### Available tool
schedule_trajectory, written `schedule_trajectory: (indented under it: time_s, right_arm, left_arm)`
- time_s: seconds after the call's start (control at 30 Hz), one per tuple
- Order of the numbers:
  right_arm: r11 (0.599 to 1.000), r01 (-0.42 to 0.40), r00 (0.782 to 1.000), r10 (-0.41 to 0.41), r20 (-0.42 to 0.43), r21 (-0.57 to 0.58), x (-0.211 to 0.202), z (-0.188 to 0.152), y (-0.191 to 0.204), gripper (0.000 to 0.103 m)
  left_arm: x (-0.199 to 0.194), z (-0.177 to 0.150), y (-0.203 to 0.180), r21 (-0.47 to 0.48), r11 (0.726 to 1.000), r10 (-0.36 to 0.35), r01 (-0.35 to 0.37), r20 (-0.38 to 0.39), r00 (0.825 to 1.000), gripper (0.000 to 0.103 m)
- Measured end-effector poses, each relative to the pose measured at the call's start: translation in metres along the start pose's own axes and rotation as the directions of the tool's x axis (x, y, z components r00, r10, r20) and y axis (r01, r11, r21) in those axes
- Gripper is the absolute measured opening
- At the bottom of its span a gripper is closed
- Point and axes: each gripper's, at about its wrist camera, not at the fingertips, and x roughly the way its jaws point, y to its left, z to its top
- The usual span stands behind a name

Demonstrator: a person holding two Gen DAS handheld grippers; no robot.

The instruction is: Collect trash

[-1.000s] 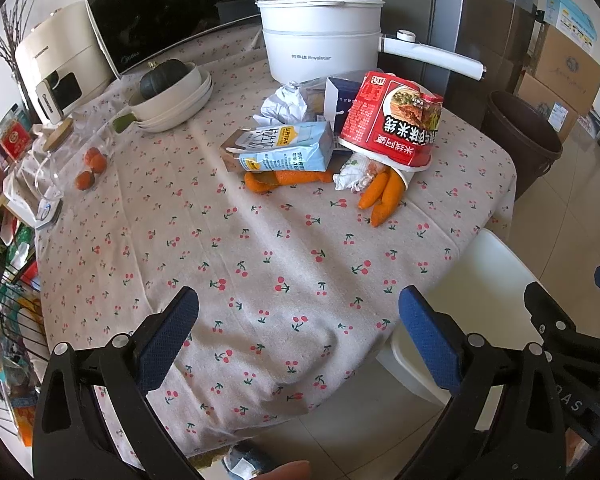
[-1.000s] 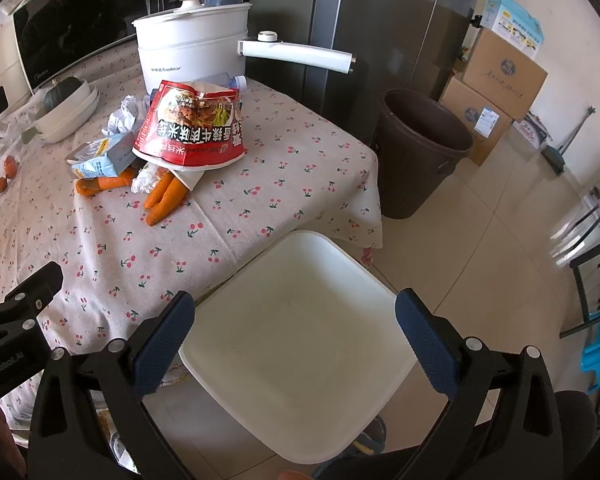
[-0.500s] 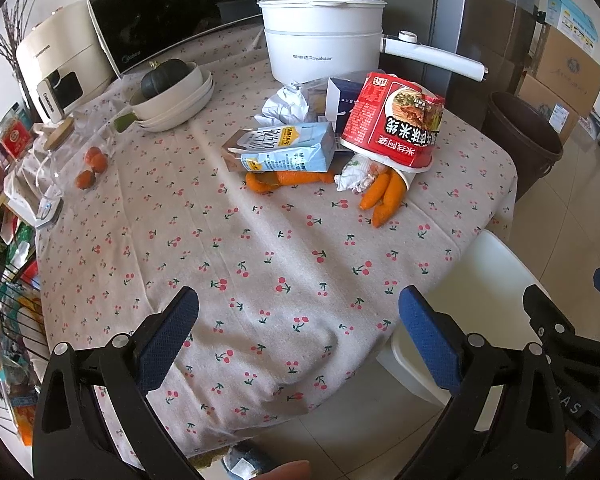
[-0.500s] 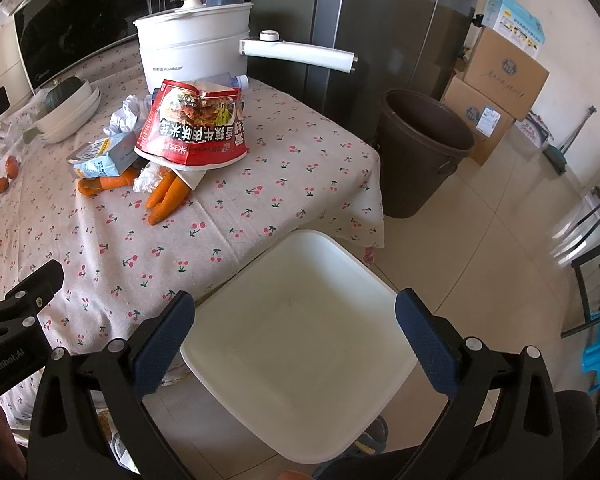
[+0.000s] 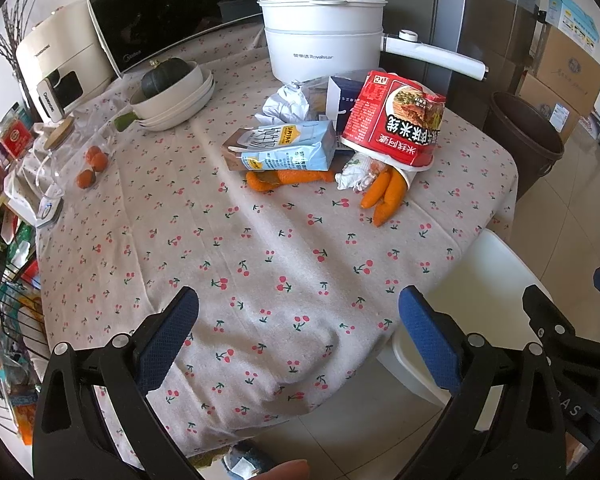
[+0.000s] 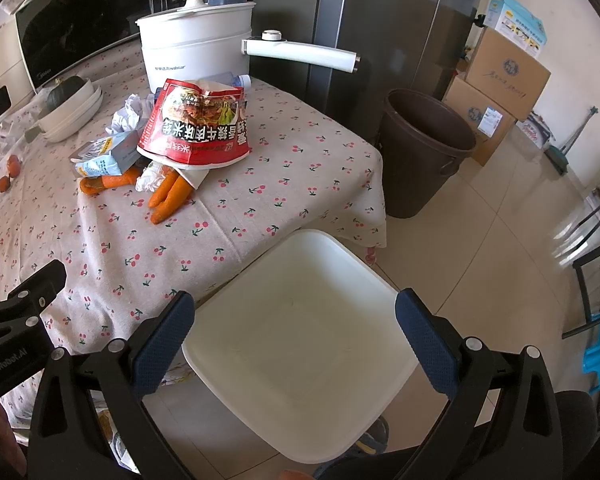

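A pile of trash lies on the cherry-print tablecloth (image 5: pixel 260 264): a red instant-noodle cup (image 5: pixel 396 120) on its side, a blue milk carton (image 5: pixel 284 146), crumpled white paper (image 5: pixel 286 100) and a small wrapper (image 5: pixel 358 170), mixed with carrots (image 5: pixel 384 196). The red cup (image 6: pixel 198 128) and carton (image 6: pixel 108 154) also show in the right wrist view. A brown trash bin (image 6: pixel 424 152) stands on the floor right of the table. My left gripper (image 5: pixel 298 340) is open and empty over the table's near edge. My right gripper (image 6: pixel 296 334) is open and empty above a white chair seat (image 6: pixel 300 340).
A white electric pot (image 5: pixel 324 36) with a long handle stands behind the pile. Stacked white bowls hold a green squash (image 5: pixel 164 78). Small oranges (image 5: pixel 92 166) lie at the left. Cardboard boxes (image 6: pixel 504 76) stand behind the bin. A fridge (image 6: pixel 380 20) is behind the table.
Both views have shifted only very slightly. The grippers stay open and the trash has not moved.
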Motion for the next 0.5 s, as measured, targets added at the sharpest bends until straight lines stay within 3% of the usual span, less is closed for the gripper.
schedule_trajectory:
  time_s: [0.5]
  right_arm:
    - [1.0,0.0,1.0,0.0,0.001,0.001,0.0005,-0.0006,0.0018,0.097]
  left_arm:
    - [0.0001,-0.0006,0.0018,-0.004,1.0,0.002,-0.002,-0.001,1.0,0.096]
